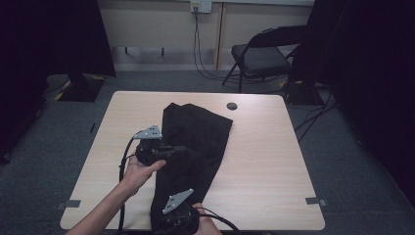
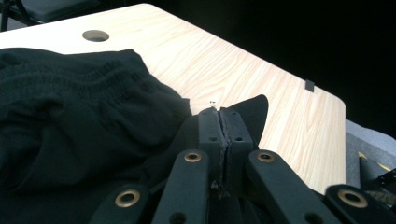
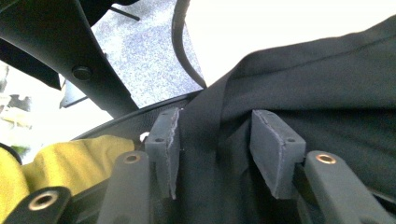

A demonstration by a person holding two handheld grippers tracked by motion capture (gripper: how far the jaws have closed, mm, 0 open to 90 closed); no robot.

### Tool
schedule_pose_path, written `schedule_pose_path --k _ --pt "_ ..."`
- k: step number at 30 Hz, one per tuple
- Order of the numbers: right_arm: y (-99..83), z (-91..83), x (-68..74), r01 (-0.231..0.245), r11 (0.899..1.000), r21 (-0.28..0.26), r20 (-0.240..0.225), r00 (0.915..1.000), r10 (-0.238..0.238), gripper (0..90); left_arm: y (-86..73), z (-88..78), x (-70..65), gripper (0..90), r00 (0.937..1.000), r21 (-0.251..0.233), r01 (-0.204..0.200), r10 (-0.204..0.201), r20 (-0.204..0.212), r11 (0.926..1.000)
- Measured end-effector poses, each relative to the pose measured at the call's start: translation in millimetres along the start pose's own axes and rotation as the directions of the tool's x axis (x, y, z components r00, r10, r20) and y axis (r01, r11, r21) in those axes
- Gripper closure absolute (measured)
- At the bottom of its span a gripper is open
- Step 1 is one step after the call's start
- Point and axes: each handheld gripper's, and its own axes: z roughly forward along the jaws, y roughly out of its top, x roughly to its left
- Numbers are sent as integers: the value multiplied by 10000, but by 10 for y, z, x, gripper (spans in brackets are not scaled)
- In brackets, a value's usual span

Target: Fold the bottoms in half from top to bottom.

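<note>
**Now: closing the second grip on the black trousers**

Here the black trousers (image 1: pixel 195 142) lie lengthwise on the counter (image 1: pixel 264 161). The left hand-held gripper (image 2: pixel 219 122) is clamped tight on a fold of cloth. The right hand-held gripper (image 3: pixel 215 140) stands half open astride a fabric edge, pads not pressing. It should likely close squarely on that hem, catching all layers, before any lift.

One black garment (image 1: pixel 195 142) lies on one worktop (image 1: pixel 264 147); two tools, left tool (image 1: pixel 169 152) and right tool (image 1: pixel 178 220); one folding chair (image 1: pixel 259 58) at twelve o'clock.
</note>
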Motion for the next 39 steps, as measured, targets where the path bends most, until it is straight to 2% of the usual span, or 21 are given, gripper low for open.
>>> schedule_pose_path --k 2,5,7,8,9,10,12,14,15,18,20,22,24,26,28,31,33,34,35,37,39 --pt "-20 -121 -30 -47 9999 -122 269 9996 50 575 -25 -34 12 888 10000 -4 21 -21 9 10000" --pt "-152 -323 -155 -505 9984 -249 906 9945 526 609 -77 -67 40 888 10000 -16 83 -83 -35 10000" --pt "-271 -421 -240 -783 9968 -145 1497 9855 796 604 -118 -73 51 888 9998 -37 201 -201 -48 9998" --pt "-334 -448 -268 -676 9976 172 2134 9750 624 620 -138 -68 53 888 9998 0 198 -198 -59 9998" --pt "-401 -477 -294 -514 9986 111 2313 9717 475 646 -159 -61 49 888 9997 79 224 -223 -98 9997" --pt "-450 -524 -329 -505 9987 -7 2256 9730 494 675 -175 -54 48 888 9997 174 218 -217 -82 9996" --pt "-486 -617 -381 -784 9968 144 2544 9644 721 679 -193 -39 38 888 9997 242 189 -185 -146 9995" --pt "-541 -707 -414 -714 9970 284 2956 9535 598 678 -197 -29 21 888 9998 272 189 -186 -107 9995" --pt "-574 -756 -439 -773 9966 293 2977 9524 651 677 -195 -27 11 888 9999 304 152 -151 -53 9994" --pt "-669 -898 -493 -1089 9936 299 3305 9392 930 668 -198 -15 -43 888 9999 344 85 -89 122 9994" --pt "-720 -978 -515 -1344 9904 327 3466 9309 1149 625 -208 -7 -111 887 9996 447 -18 6 265 9990" --pt "-767 -1041 -510 -1757 9841 243 3329 9297 1578 568 -234 -7 -203 888 9983 507 -98 69 577 9987" --pt "-791 -1098 -470 -1764 9843 8 3233 9315 1667 555 -273 -2 -314 887 9963 711 -216 156 840 9972" --pt "-755 -1182 -454 -1729 9838 -476 3203 9303 1790 555 -357 10 -472 887 9909 954 -304 174 1336 9950" --pt "-686 -1272 -482 -1577 9836 -876 3381 9241 1783 559 -437 15 -632 886 9826 1085 -412 206 1846 9932" --pt "-580 -1367 -569 -1461 9798 -1365 3630 9129 1867 575 -515 3 -819 877 9764 1306 -747 458 2111 9886" --pt "-497 -1407 -649 -1417 9753 -1692 3877 9002 1981 583 -504 -36 -828 812 9785 1053 -609 385 2028 9926" --pt "-460 -1414 -691 -1401 9736 -1804 3937 8968 2020 585 -479 -60 -792 784 9764 798 -581 400 2123 9951" --pt "-424 -1415 -736 -1361 9717 -1929 4009 8930 2046 594 -444 -80 -742 764 9785 536 -535 417 2018 9971" --pt "-360 -1391 -844 -1485 9636 -2225 4044 8852 2298 605 -376 -86 -587 721 9910 379 -251 199 1326 9990" --pt "-280 -1342 -964 -1356 9645 -2265 4341 8724 2246 607 -338 -26 -368 686 9992 618 -179 156 368 9979"
